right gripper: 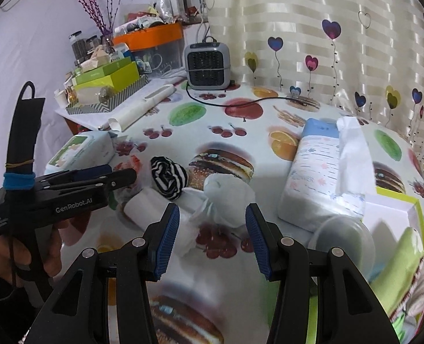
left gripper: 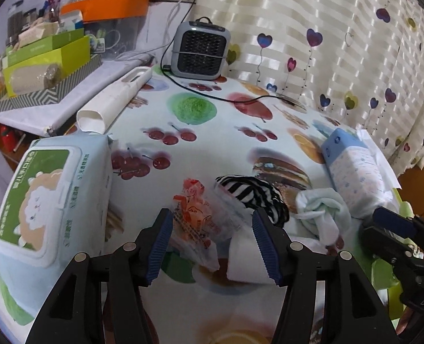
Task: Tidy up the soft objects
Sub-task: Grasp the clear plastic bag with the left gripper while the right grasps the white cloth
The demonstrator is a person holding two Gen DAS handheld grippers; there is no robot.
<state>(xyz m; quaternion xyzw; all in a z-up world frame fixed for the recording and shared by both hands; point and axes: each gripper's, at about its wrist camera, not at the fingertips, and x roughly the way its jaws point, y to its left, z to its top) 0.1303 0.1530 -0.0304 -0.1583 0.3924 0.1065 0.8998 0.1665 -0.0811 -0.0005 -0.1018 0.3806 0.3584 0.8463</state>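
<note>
Two grippers are seen over the fruit-print tabletop point(left gripper: 212, 126): left gripper point(left gripper: 212, 223) wide open above a snack packet point(left gripper: 193, 209); right gripper point(right gripper: 212, 218) open, empty, before the pale cloth bundle point(right gripper: 226, 195) at centre frame.

A black-and-white striped cloth point(left gripper: 252, 192) lies bunched at centre frame on the counter point(left gripper: 212, 123). Just right of it sits a knotted pale mint cloth point(left gripper: 323, 206). A clear crinkled packet with orange-red print point(left gripper: 193, 209) lies left of the striped one, and a white roll point(left gripper: 246, 261) below them.
</note>
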